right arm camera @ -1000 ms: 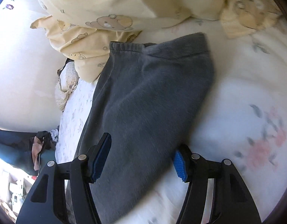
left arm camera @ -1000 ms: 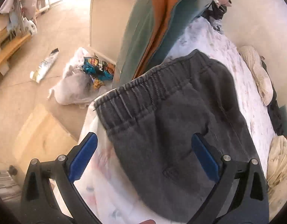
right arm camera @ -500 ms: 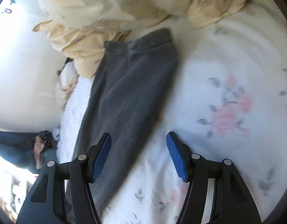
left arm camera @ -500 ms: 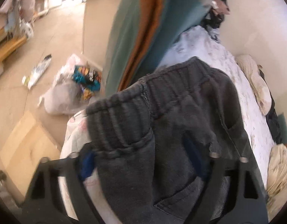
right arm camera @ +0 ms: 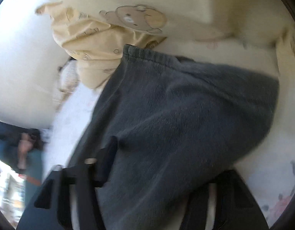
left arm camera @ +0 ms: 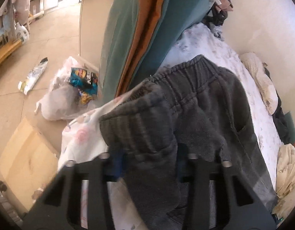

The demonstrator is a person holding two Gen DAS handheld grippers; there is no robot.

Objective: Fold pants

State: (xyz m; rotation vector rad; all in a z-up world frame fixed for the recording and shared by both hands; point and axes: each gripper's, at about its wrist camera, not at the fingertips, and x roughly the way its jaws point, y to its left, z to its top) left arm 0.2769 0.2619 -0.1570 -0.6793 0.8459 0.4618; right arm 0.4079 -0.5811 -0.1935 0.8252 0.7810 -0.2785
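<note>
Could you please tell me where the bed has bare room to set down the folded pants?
Bare sheet lies beyond the pants waistband, between the hanging green-and-orange cloth and the wall. The right wrist view shows floral sheet free to the right of the pant leg. It is crowded by the yellow bear-print bedding above the hem.

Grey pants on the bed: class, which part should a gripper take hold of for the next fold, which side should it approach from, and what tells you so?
Probably the elastic waistband of the pants. It is a thick gathered edge, already bunched up off the bedsheet, so it gives the jaws something to bite. Come from the floor side of the bed, along the sheet, as the left gripper does.
</note>
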